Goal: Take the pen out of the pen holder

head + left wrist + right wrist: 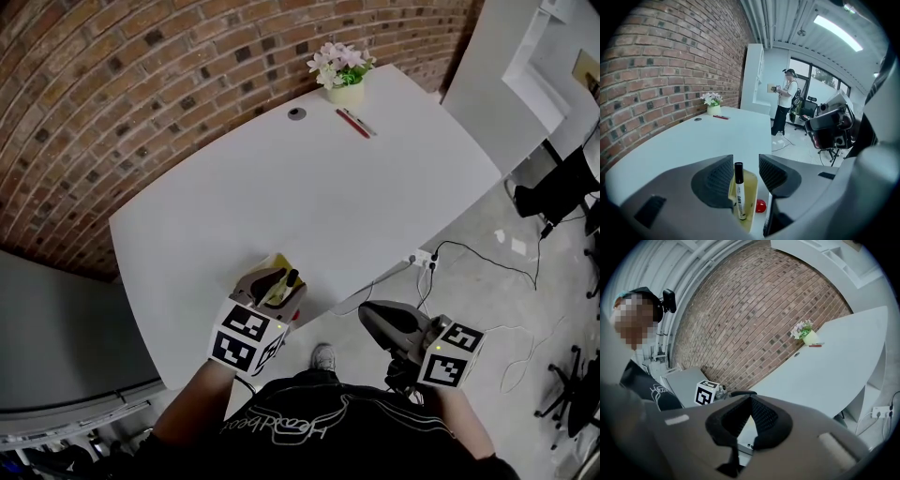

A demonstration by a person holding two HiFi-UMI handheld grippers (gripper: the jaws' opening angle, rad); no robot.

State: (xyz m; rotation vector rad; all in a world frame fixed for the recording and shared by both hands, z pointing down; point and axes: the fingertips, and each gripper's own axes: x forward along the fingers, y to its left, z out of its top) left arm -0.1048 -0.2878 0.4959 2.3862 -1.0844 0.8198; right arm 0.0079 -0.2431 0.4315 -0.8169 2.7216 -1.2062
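Two grippers were seen at the near edge of the white table (328, 197), and only the left gripper (745, 160) was engaged with the task. Its jaws were held apart, clamped on nothing. The pen (738, 187), a white marker with a black cap, was found standing between them, nearer the left jaw than the right; contact with either jaw could not be confirmed. The pen was seated upright in the yellow pen holder (751, 190), which sat directly below and between the jaws. A small red object (760, 205), not identifiable, was seen just beside the holder, under the right jaw. The right gripper (750, 398) was held off the table edge, to the right of the left one and well apart from the holder, with its jaws pressed together on nothing. Far ahead of both grippers, a flower pot (344, 92) and a red pen (352, 123) were seen at the opposite end of the table. The task was judged to be at an early stage: the jaws were aligned around the pen, but nothing was gripped or lifted. Two steps were judged to be left: the jaws closed on the barrel, and the pen drawn straight up clear of the holder.
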